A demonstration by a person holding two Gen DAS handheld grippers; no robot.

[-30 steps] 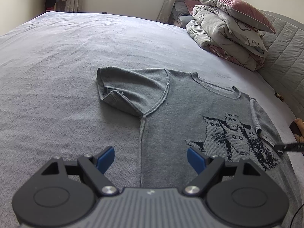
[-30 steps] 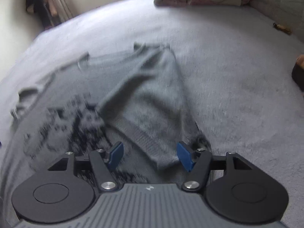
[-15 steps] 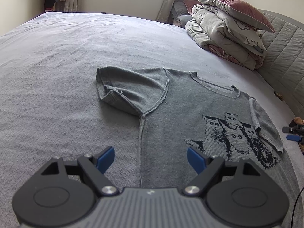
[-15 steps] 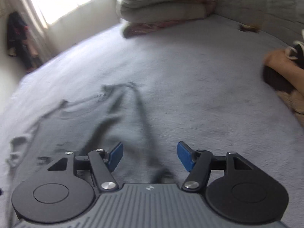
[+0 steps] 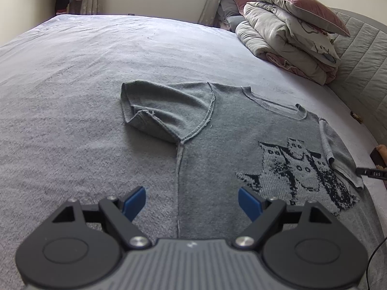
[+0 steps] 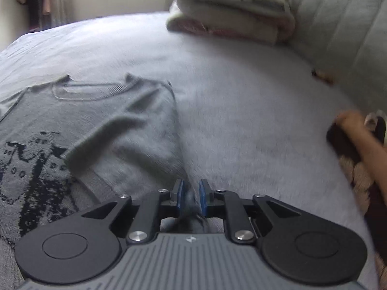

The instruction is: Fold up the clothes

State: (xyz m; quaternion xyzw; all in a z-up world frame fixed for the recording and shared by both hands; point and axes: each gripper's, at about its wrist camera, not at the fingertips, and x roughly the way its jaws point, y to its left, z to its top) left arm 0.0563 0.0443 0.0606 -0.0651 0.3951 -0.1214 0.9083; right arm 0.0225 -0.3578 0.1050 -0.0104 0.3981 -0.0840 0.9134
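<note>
Presently right tool [image 6: 191, 197] closing, jaws nearly together on grey knit sweater [image 5: 232, 145] fabric at its near right edge; left tool [image 5: 192, 199] wide open, empty, above bed [image 5: 72, 84].

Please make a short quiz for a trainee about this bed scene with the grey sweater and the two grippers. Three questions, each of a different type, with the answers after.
1. True or false: the left gripper holds a sleeve of the grey sweater.
2. Multiple choice: what lies between the right gripper pads?
A. a pillow corner
B. an edge of the sweater
C. nothing
3. Short answer: what is stacked at the head of the bed, beside the headboard?

Key
1. False. It is open and hovers above the sweater's side seam, holding nothing.
2. B. Its jaws are closing with a fold of grey knit between them.
3. A folded duvet with a dark pink pillow on top.
</note>
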